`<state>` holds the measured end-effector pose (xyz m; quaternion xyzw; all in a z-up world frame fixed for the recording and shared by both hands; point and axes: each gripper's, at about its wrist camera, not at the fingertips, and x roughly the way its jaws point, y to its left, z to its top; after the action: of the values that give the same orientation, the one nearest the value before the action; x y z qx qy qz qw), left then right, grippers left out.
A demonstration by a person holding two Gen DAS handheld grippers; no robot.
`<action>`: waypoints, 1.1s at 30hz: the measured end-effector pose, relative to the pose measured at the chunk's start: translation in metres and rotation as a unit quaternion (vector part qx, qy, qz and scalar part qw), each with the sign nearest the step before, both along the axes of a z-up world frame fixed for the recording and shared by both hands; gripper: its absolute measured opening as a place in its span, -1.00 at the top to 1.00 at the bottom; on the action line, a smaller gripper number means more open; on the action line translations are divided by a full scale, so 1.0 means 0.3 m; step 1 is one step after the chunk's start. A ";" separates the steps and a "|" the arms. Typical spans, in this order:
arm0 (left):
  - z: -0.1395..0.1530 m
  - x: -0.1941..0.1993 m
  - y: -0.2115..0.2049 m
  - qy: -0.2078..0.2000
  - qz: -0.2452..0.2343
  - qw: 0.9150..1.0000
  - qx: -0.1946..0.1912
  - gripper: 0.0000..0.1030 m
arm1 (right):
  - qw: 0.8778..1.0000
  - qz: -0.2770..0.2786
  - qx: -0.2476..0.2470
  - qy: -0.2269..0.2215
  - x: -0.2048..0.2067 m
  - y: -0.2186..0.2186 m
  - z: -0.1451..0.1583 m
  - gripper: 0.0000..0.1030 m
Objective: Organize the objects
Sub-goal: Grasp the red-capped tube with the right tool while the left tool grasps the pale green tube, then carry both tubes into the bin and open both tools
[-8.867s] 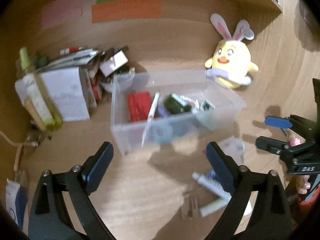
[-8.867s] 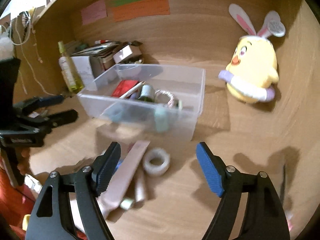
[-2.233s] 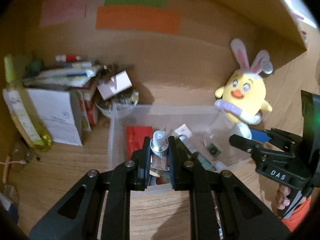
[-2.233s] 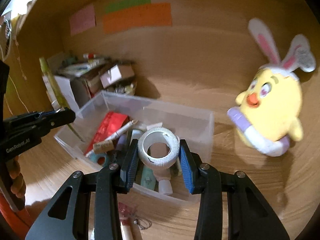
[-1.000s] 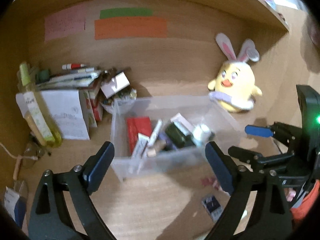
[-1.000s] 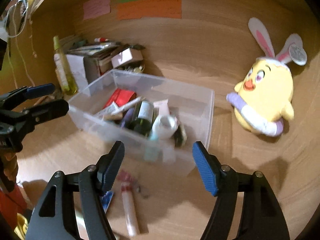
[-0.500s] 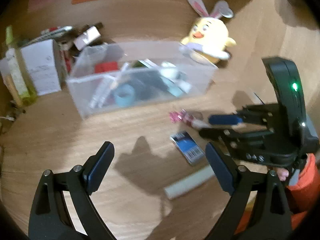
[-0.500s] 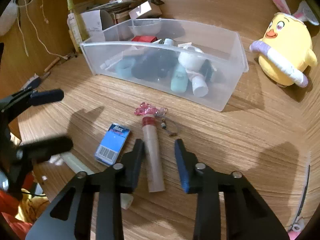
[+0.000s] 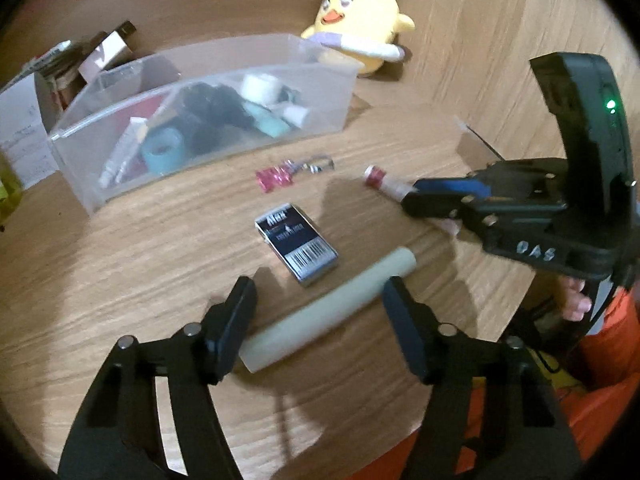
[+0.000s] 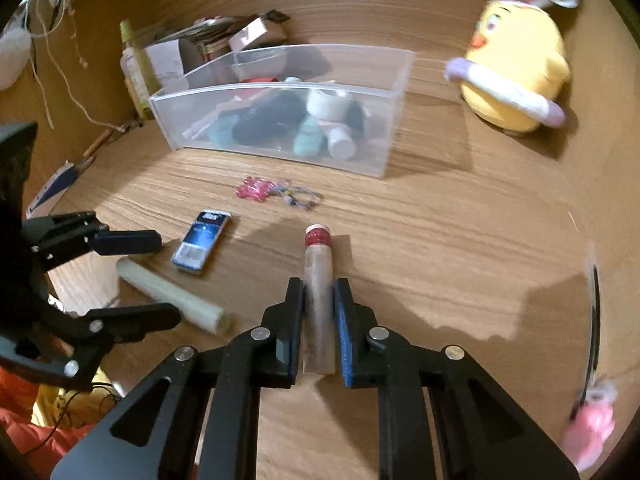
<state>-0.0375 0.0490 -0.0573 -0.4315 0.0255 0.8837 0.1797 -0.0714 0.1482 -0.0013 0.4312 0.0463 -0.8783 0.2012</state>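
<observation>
Right, largest first.
counter: wood top carrying everything; the loose items lie on it between the tongs and the bin, presumably waiting to be binned.
clear bin: straight ahead of both tongs, well apart from them, open top, already part-filled with tape rolls and tubes, so it looks like the drop target.
plush chick: beyond the bin, off to the right of the right tongs; looks like decor, not part of the sort.
left tongs: spread wide, holding nothing, straddling the cream tube, which lies slantwise between the fingers; lined up for a pinch, I'd say.
right tongs: clamped on the red-capped tube, gripped at the tail, cap pointing away toward the bin; tube lies flat, whether lifted I cannot tell.
blue card box: flat on the counter just ahead of the left tongs, to the left of the right tongs, untouched.
pink keychain: smallest, ahead of the right tongs, near the bin's front wall.
</observation>
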 end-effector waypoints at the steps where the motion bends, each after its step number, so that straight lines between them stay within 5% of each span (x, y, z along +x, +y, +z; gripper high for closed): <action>1: -0.002 0.007 0.005 0.001 -0.001 1.000 -0.006 -0.16 | 1.000 -0.004 -0.003 0.000 0.010 0.012 0.000 0.73; 9: 0.001 0.058 0.042 0.015 -0.017 0.999 -0.025 0.71 | 1.000 -0.018 -0.015 0.004 0.062 0.046 -0.002 0.73; 17: 0.006 0.062 0.064 0.027 -0.013 1.000 -0.009 0.71 | 0.999 -0.018 -0.044 0.022 0.089 0.039 0.036 0.73; 33: 0.201 -0.001 -0.062 0.109 0.060 0.991 0.055 0.71 | 0.993 -0.022 -0.076 0.083 0.000 -0.014 0.197 0.73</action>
<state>-0.0377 0.0304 0.0031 -0.3231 -0.0300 0.9346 0.1459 -0.0714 0.1439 0.0578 0.3413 -0.0137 -0.9162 0.2095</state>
